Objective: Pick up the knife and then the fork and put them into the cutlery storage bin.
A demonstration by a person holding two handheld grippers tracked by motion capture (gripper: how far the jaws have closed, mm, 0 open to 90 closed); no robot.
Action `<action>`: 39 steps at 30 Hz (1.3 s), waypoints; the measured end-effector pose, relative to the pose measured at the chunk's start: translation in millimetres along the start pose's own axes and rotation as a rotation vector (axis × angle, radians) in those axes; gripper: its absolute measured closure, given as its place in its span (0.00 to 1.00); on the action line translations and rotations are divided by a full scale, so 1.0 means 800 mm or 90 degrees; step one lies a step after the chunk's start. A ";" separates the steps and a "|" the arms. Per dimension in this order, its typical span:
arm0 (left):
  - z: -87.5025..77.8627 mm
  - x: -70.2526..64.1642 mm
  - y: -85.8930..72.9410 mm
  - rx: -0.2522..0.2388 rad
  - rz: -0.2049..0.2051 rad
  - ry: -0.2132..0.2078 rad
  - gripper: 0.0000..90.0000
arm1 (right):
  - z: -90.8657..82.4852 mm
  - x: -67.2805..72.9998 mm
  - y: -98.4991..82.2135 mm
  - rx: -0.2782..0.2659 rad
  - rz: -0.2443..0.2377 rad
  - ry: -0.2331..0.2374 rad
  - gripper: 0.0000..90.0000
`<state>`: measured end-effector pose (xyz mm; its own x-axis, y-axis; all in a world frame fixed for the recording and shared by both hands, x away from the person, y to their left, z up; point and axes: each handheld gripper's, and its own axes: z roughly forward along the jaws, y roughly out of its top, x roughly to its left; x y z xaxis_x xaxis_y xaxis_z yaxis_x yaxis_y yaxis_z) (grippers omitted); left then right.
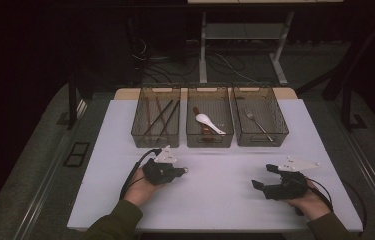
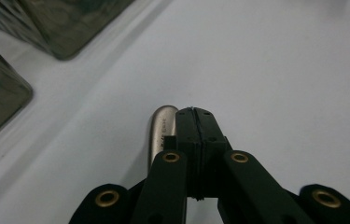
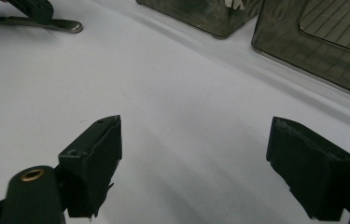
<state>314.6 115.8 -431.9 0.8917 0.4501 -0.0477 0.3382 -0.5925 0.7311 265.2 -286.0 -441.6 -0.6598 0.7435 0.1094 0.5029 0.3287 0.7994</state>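
My left gripper (image 1: 177, 171) is clenched on a metal utensil handle (image 2: 162, 128); in the left gripper view its rounded end pokes out just beside the closed black jaws, above the white table (image 1: 215, 200). In the high view it sits at about seven o'clock from the middle bin (image 1: 210, 138), near the table's front half. My right gripper (image 1: 265, 176) is released, jaws standing wide with nothing between them, at about five o'clock from that bin. From there I see the handle at ten o'clock.
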 end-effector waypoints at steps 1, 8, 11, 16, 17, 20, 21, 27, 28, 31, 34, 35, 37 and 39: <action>-0.005 0.000 -0.001 -0.004 -0.002 0.003 0.98 | 0.000 0.000 0.000 0.001 -0.001 0.000 0.20; -0.038 0.004 -0.031 -0.001 -0.026 0.017 0.79 | 0.000 0.001 0.000 0.003 -0.004 -0.001 0.20; -0.046 0.007 -0.043 0.011 -0.033 0.029 0.75 | 0.001 0.001 0.000 0.005 -0.007 -0.001 0.20; -0.047 0.013 -0.051 0.014 -0.051 0.031 0.74 | 0.001 0.001 -0.001 0.008 -0.012 0.001 0.20; -0.046 0.013 -0.050 0.022 -0.045 0.032 0.75 | 0.001 0.001 -0.001 0.007 -0.011 0.001 0.20; -0.042 0.011 -0.052 0.033 -0.043 0.037 0.78 | 0.001 0.001 -0.001 0.005 -0.012 0.001 0.20; -0.041 0.011 -0.053 0.037 -0.042 0.039 0.80 | 0.001 0.001 -0.001 0.006 -0.012 0.002 0.20; -0.037 0.011 -0.056 0.044 -0.040 0.030 0.86 | 0.001 0.001 -0.001 0.007 -0.014 0.001 0.20; -0.037 0.011 -0.056 0.041 -0.041 0.029 0.86 | 0.001 0.001 -0.001 0.006 -0.014 0.001 0.20; -0.036 0.012 -0.058 0.036 -0.046 0.026 0.86 | 0.002 0.001 -0.001 0.009 -0.014 0.002 0.20; -0.036 0.010 -0.057 0.043 -0.031 0.031 0.87 | 0.002 0.002 -0.001 0.011 -0.016 0.003 0.20; -0.036 0.010 -0.056 0.045 -0.029 0.033 0.87 | 0.002 0.002 -0.001 0.013 -0.018 0.002 0.20; -0.036 0.008 -0.055 0.052 -0.020 0.038 0.87 | 0.002 0.002 -0.001 0.013 -0.021 0.003 0.20; -0.036 0.009 -0.054 0.053 -0.012 0.034 0.87 | 0.002 0.002 -0.001 0.015 -0.022 0.002 0.20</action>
<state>297.9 163.9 -444.4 0.8682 0.4957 -0.0229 0.3810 -0.6363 0.6707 264.6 -284.0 -443.4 -0.6783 0.7300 0.0834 0.4927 0.3677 0.7887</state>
